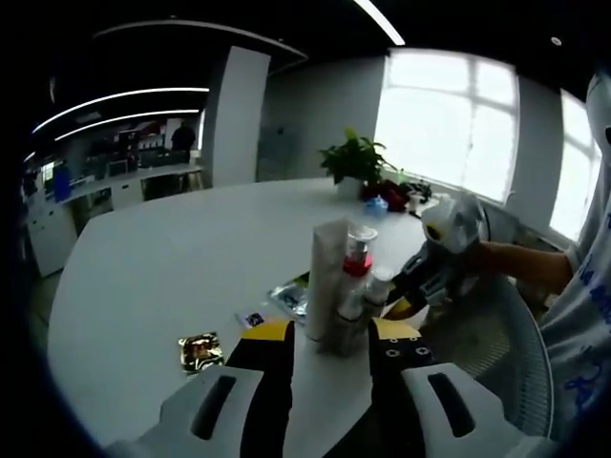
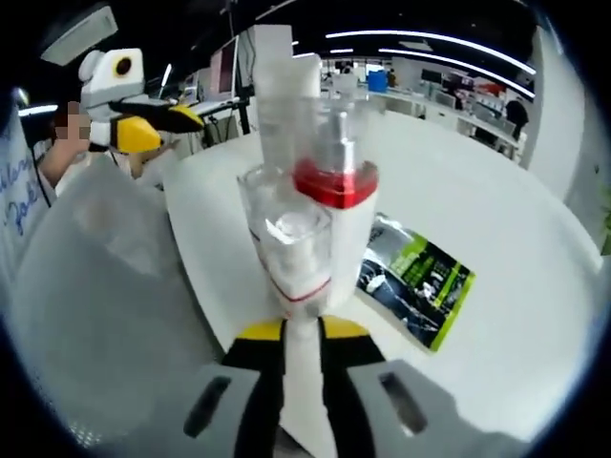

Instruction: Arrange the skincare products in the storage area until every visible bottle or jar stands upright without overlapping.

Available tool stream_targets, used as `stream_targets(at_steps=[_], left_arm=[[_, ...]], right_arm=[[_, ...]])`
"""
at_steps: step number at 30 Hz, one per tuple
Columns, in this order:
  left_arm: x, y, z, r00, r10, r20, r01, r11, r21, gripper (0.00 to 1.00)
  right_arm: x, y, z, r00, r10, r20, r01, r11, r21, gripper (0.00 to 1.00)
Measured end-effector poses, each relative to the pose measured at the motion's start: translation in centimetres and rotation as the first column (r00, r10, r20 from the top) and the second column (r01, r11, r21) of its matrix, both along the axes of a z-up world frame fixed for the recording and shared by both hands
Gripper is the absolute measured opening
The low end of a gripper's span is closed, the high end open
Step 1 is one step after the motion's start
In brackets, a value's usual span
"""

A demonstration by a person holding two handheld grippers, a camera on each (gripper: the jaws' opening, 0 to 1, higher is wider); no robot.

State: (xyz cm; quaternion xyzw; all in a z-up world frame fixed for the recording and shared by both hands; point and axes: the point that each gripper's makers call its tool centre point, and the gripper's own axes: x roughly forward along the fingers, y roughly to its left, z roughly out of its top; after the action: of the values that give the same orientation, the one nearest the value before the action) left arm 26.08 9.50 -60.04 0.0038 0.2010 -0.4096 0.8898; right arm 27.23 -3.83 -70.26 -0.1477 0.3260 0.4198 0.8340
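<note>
Three skincare products stand close together near the round white table's point(image 1: 172, 258) edge: a tall white tube point(image 1: 327, 277), a bottle with a red collar and clear cap point(image 1: 358, 256), and a small white bottle point(image 1: 378, 288). My left gripper point(image 1: 331, 336) is open just short of them, nothing between its jaws. My right gripper point(image 1: 412, 288) reaches in from the right, held by a hand. In the right gripper view my right gripper point(image 2: 303, 331) is shut on the small white bottle point(image 2: 298, 286), upright, with the red-collared bottle point(image 2: 334, 181) and tall tube point(image 2: 284, 67) right behind it. The left gripper point(image 2: 143, 124) hovers beyond.
A gold wrapper point(image 1: 200, 351) and flat sachets point(image 1: 289, 298) lie on the table left of the bottles; a green-and-black sachet point(image 2: 415, 277) lies beside them. A potted plant point(image 1: 355, 157) stands at the far edge. A grey mesh chair back point(image 1: 501, 353) sits against the table's edge.
</note>
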Motion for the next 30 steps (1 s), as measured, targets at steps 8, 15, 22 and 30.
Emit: stream_targets(at_steps=[8,15,22,30], left_arm=[[-0.1,0.0,-0.3,1.000,0.001,-0.010,-0.001,1.000,-0.003,0.27],[-0.2,-0.2,-0.5,1.000,-0.002,-0.014,0.002,1.000,-0.004,0.27],[-0.2,-0.2,-0.5,1.000,-0.004,-0.017,0.004,1.000,-0.002,0.27],[-0.1,-0.4,-0.5,1.000,-0.007,-0.020,0.007,1.000,-0.004,0.26]], right_arm=[[-0.1,0.6,-0.1,1.000,0.005,-0.027,-0.006,1.000,-0.021,0.13],[0.1,0.5,-0.3,0.997,-0.039,-0.068,0.036,0.998,-0.048,0.15],[0.0,0.6,-1.2,0.991,-0.081,-0.109,0.073,0.994,-0.081,0.15],[0.2,0.7,-1.2,0.986,-0.108,-0.130,0.096,0.991,-0.091,0.15]])
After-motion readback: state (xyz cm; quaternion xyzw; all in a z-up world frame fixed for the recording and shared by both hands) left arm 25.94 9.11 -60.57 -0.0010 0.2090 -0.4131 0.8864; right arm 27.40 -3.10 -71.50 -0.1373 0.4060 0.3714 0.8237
